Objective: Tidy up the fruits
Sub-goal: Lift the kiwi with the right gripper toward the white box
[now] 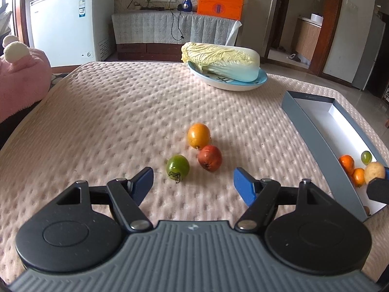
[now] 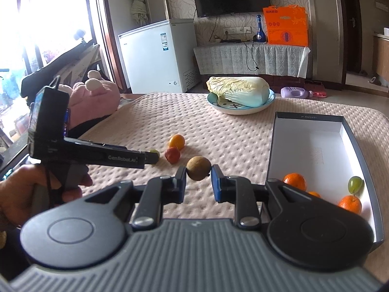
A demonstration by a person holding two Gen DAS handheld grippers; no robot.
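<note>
On the pink quilted table three fruits lie loose: a green tomato (image 1: pixel 177 167), a red fruit (image 1: pixel 209 158) and an orange fruit (image 1: pixel 198 135). My left gripper (image 1: pixel 193 183) is open and empty just short of them. My right gripper (image 2: pixel 198 178) is shut on a brown round fruit (image 2: pixel 198 168), held above the table left of the open grey box (image 2: pixel 313 146). The box holds tangerines (image 2: pixel 294 181), (image 2: pixel 350 203) and a green grape (image 2: pixel 355 184). In the left wrist view the brown fruit (image 1: pixel 374 171) shows over the box (image 1: pixel 316 131).
A napa cabbage (image 1: pixel 222 60) lies on a blue-rimmed plate (image 1: pixel 226 84) at the far side of the table. A pink plush toy (image 1: pixel 19 73) sits at the left edge. A white freezer (image 1: pixel 73 22) and a covered sideboard stand behind.
</note>
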